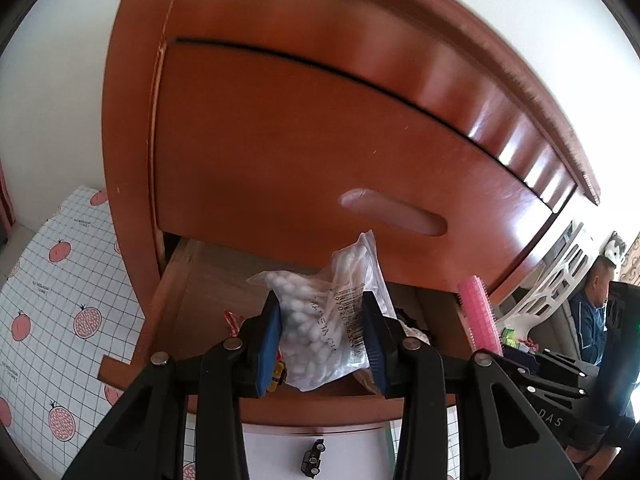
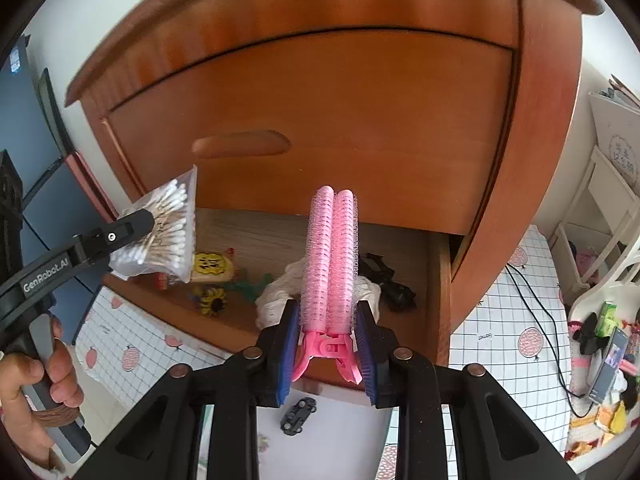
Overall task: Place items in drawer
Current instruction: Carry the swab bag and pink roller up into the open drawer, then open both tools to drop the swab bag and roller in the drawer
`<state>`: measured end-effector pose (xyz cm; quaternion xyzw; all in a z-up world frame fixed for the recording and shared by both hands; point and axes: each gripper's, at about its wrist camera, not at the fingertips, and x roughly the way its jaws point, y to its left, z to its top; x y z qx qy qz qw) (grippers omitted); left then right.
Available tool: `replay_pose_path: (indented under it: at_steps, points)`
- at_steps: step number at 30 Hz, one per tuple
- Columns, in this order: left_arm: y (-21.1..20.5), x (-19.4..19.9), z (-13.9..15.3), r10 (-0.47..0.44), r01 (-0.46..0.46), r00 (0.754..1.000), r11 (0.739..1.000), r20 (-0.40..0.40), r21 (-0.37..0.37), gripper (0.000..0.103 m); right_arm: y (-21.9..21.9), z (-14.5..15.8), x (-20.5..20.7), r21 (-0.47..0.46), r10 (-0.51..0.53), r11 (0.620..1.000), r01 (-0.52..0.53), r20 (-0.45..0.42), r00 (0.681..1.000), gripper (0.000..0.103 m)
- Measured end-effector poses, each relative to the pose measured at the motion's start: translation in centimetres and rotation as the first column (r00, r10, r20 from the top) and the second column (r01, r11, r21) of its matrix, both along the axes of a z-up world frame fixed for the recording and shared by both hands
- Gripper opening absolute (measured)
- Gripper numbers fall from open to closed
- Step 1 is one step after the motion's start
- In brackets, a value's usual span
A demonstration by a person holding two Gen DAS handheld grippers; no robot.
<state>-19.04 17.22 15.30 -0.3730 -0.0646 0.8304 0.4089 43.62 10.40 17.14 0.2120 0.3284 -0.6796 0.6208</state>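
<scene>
The left gripper (image 1: 324,336) clamps a soft, light, crinkly bag of cotton swabs (image 1: 332,320) over the open drawer (image 2: 256,240); slippery film, best pinched mid-bag. The right gripper (image 2: 326,354) squeezes a light, springy pink roller clip (image 2: 330,260) near its hinge, above the drawer

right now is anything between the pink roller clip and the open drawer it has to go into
Nothing visible blocks it. The right gripper holds the pink roller clip over the open drawer, whose mouth is uncovered. A white cloth and a black item already lie inside below it.
</scene>
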Motion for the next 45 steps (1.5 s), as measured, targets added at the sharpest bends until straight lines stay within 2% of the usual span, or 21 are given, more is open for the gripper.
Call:
replay_pose_path:
  at_steps: [13,22,24,25,26,28,30,31,33,36,39,40,41,42,45]
  points:
    - [1.8,-0.8,-2.5,-0.021,0.025,0.998,0.998,0.057,-0.064,0.04,-2.7,-1.8,-2.7,0.034,-0.055,0.998,0.055,-0.008,0.998,0.029]
    - [2.1,-0.6,-2.7,-0.043,0.048,0.997,0.996,0.061,-0.079,0.041,-2.9,-2.7,-3.9,0.055,-0.085,0.995,0.087,-0.027,0.996,0.03]
    - [1.7,-0.6,-2.7,-0.049,0.054,0.997,0.995,0.064,-0.083,0.046,-2.9,-2.7,-4.1,0.057,-0.093,0.994,0.094,-0.029,0.995,0.03]
    - [1.6,-0.5,-2.7,-0.047,0.053,0.997,0.995,0.065,-0.083,0.053,-2.8,-2.7,-4.3,0.058,-0.096,0.994,0.098,-0.03,0.995,0.031]
    - [1.5,-0.5,-2.7,-0.048,0.053,0.997,0.995,0.065,-0.081,0.054,-2.8,-2.8,-4.4,0.058,-0.1,0.993,0.101,-0.031,0.995,0.032]
    - [1.4,-0.4,-2.6,-0.05,0.055,0.997,0.995,0.065,-0.081,0.054,-2.7,-2.7,-4.7,0.055,-0.108,0.992,0.11,-0.034,0.994,0.04]
    - [1.3,-0.3,-2.5,-0.052,0.057,0.997,0.994,0.058,-0.089,0.059,-2.6,-2.5,-4.8,0.046,-0.116,0.992,0.117,-0.032,0.993,0.048]
    - [1.3,-0.2,-2.4,-0.054,0.059,0.997,0.994,0.054,-0.089,0.065,-2.4,-2.4,-4.8,0.041,-0.117,0.992,0.118,-0.03,0.993,0.051]
    - [1.1,0.0,-2.2,-0.06,0.064,0.997,0.995,0.05,-0.082,0.066,-2.6,-2.3,-4.5,0.034,-0.118,0.992,0.119,-0.028,0.993,0.06]
    - [0.8,0.3,-1.9,-0.064,0.068,0.997,0.994,0.04,-0.089,0.067,-2.6,-1.8,-4.1,0.023,-0.116,0.993,0.117,-0.025,0.993,0.062]
    - [0.9,0.4,-1.4,-0.066,0.069,0.997,0.994,0.032,-0.089,0.068,-2.8,-1.3,-4.2,0.015,-0.118,0.993,0.118,-0.02,0.993,0.072]
    - [0.7,0.5,-1.2,-0.062,0.064,0.998,0.994,0.026,-0.086,0.073,-2.7,-1.2,-4.1,0.011,-0.117,0.993,0.117,-0.015,0.993,0.074]
    - [0.5,0.6,-1.1,-0.061,0.063,0.998,0.995,0.022,-0.082,0.084,-2.8,-1.3,-3.9,0.01,-0.116,0.993,0.116,-0.011,0.993,0.08]
    - [0.3,0.6,-1.0,-0.06,0.061,0.998,0.995,0.019,-0.075,0.088,-2.7,-1.3,-3.9,0.009,-0.115,0.993,0.115,-0.006,0.993,0.085]
    - [-0.2,0.8,-0.8,-0.06,0.061,0.998,0.996,0.012,-0.067,0.089,-2.7,-1.4,-3.7,0.003,-0.111,0.994,0.111,0.001,0.994,0.095]
